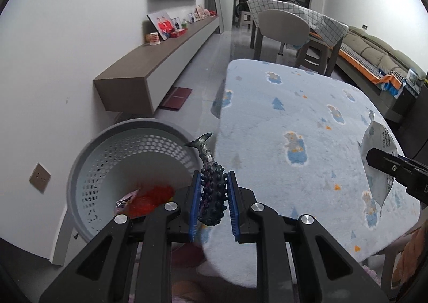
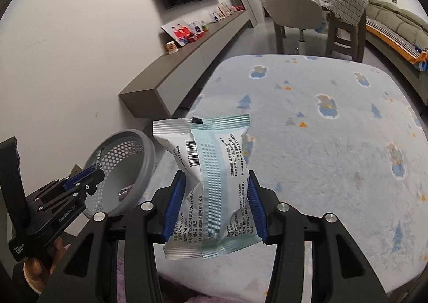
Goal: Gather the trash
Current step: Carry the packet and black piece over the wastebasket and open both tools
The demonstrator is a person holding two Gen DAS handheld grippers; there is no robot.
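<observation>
My left gripper (image 1: 214, 182) is shut on a dark blue knobbly toy whale (image 1: 212, 190), tail up, held at the table's left edge beside the grey perforated bin (image 1: 112, 153). The bin holds a red crumpled item (image 1: 149, 197) and a small metallic piece. My right gripper (image 2: 215, 181) is shut on a white and pale green printed packet (image 2: 211, 177), held upright above the table. The packet also shows in the left wrist view (image 1: 378, 148) at the right. The bin (image 2: 128, 158) shows left of the packet, with the left gripper (image 2: 88, 172) over its near rim.
A table with a light blue fleece cover (image 1: 294, 121) fills the middle. A floating grey cabinet (image 1: 149, 62) with photos runs along the left wall. A chair and checked table (image 1: 289, 25) stand behind, a sofa (image 1: 374, 49) at right.
</observation>
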